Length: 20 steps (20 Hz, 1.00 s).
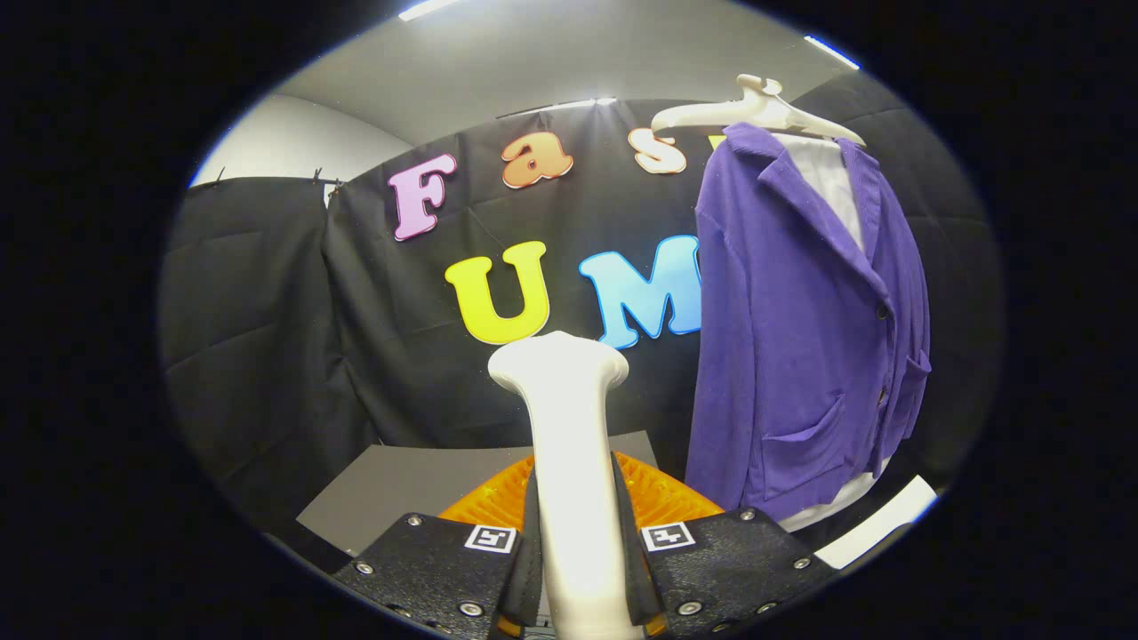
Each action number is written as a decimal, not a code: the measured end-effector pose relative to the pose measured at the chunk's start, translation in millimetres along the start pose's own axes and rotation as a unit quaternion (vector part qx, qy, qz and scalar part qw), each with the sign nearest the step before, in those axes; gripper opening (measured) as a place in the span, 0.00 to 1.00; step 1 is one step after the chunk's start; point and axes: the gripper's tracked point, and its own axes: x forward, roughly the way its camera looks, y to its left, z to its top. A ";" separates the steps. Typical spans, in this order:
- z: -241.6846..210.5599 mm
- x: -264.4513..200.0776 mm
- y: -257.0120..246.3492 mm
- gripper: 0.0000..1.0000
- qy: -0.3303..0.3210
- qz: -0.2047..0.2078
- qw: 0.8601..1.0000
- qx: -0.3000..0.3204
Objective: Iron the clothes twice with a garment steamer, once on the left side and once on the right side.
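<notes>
A white garment steamer point(569, 418) stands upright between my fingers, its flared head rising well above them. My gripper point(576, 542) is shut on the steamer's handle, both fingers pressing its sides. A purple cardigan point(800, 329) hangs on a white hanger point(756, 111) beyond the fingers and to their right, with a white garment point(831, 182) under it showing at the collar and hem. The steamer head is held apart from the cardigan, to its left.
An orange ribbed object point(662, 493) lies just behind the steamer, on a grey surface point(400, 493). Black cloth walls point(267, 338) close off the booth behind and at the left. A white strip point(880, 524) runs below the cardigan's hem.
</notes>
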 end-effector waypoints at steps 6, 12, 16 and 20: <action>32.9 -34.7 -40.4 0.37 -0.044 -0.017 0.999 -0.022; 85.7 -52.0 -83.0 0.37 -0.100 -0.055 0.993 -0.016; 111.3 -52.5 -114.3 0.37 -0.134 -0.083 0.988 -0.005; 136.2 -53.4 -139.3 0.37 -0.159 -0.115 0.981 -0.011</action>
